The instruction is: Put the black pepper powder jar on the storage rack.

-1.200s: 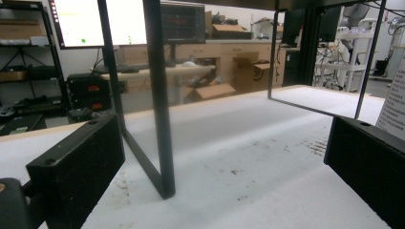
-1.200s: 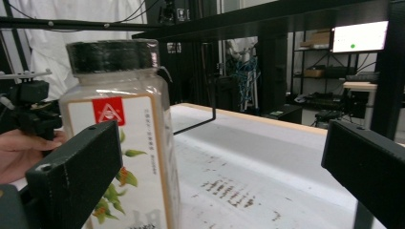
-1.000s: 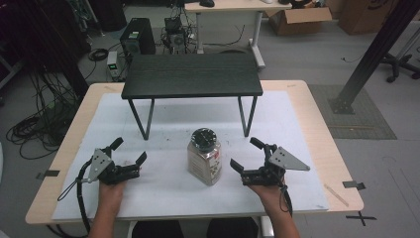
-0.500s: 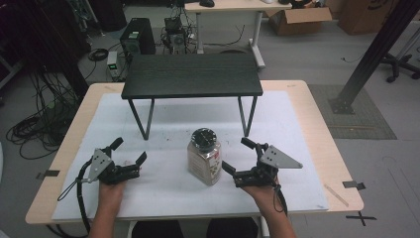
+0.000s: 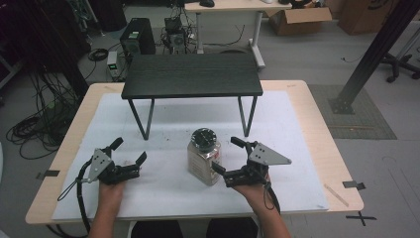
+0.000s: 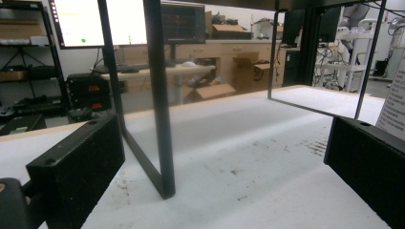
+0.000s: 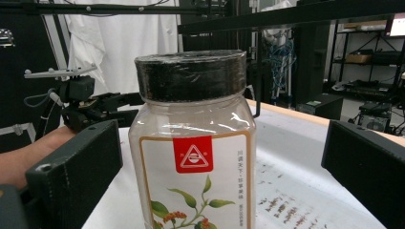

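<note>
- White sheet covers the wooden tabletop, with wood showing on all four sides; lab floor, cables and a computer tower lie beyond the far edge.
- One small black table stands on the far half of the sheet, long side running left to right, on thin black legs. Room beneath it is open.
- One jar stands upright near the middle of the sheet, long axis vertical, black lid on top. From my right gripper view the label (red badge, green sprig) faces the camera squarely.
- My right gripper sits just right of the jar, jaws spread wide with the jar between them; neither jaw touches the glass, so it has hold of nothing.
- My left gripper is well to the jar's left, low over the sheet, jaws wide apart and empty. Its own view looks past one table leg toward the far end.
- Two grippers, two hands; open sheet lies between the left gripper and the jar.
</note>
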